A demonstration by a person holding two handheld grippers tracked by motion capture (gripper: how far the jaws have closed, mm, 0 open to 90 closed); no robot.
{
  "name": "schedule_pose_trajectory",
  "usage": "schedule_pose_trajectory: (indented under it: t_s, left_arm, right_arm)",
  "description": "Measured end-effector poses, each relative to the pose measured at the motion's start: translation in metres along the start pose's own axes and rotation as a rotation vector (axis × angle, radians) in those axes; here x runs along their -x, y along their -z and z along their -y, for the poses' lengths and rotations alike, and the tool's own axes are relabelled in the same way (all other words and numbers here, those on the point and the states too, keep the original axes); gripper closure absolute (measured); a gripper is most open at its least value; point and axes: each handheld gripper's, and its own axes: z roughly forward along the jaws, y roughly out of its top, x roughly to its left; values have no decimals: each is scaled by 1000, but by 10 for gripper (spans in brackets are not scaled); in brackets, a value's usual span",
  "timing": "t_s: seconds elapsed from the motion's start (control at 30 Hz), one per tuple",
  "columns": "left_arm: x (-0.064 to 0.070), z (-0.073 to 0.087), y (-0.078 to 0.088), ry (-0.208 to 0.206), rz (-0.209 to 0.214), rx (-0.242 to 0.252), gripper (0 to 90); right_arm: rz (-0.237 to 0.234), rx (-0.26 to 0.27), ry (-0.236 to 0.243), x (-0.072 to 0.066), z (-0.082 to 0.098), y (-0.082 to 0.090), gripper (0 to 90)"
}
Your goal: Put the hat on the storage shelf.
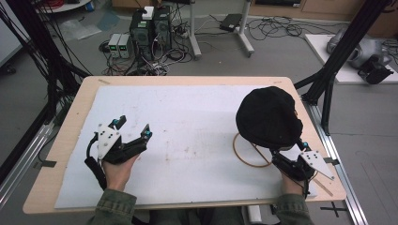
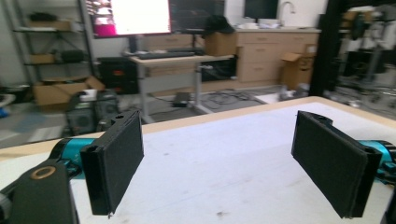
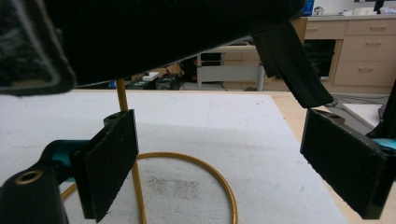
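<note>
**Cap sitting on stand, both grippers spread**

Black cap (image 1: pixel 268 117) is sitting on a gold wire stand (image 1: pixel 248 154) at the right side of the white mat (image 1: pixel 187 131). Right gripper (image 1: pixel 290 152) is hovering just under the cap's near edge, jaws standing wide apart, gripping nothing; the stand's ring (image 3: pixel 205 172) is lying between them. Left gripper (image 1: pixel 133 129) is resting well apart at the mat's left, jaws also spread, holding nothing.

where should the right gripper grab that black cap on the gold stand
Probably the near rim of the black cap, coming from below on the person's side: the cap sits on the stand, its edge overhangs the open right gripper, and the strap dangles there.
</note>
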Motion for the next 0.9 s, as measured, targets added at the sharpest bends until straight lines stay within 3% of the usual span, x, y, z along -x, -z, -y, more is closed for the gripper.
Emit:
schedule_pose_trajectory:
  t_s: [0.37, 0.53, 0.9]
  left_arm:
    - [-24, 24, 21, 18, -169, 1, 171]
    - [-37, 39, 30, 17, -225, -12, 168]
    - [-55, 58, 44, 55, -276, -59, 167]
  right_arm:
    - [-2, -5, 4, 0, 1, -1, 105]
    - [-2, -6, 6, -1, 1, -1, 105]
    - [-3, -9, 6, -2, 1, -1, 105]
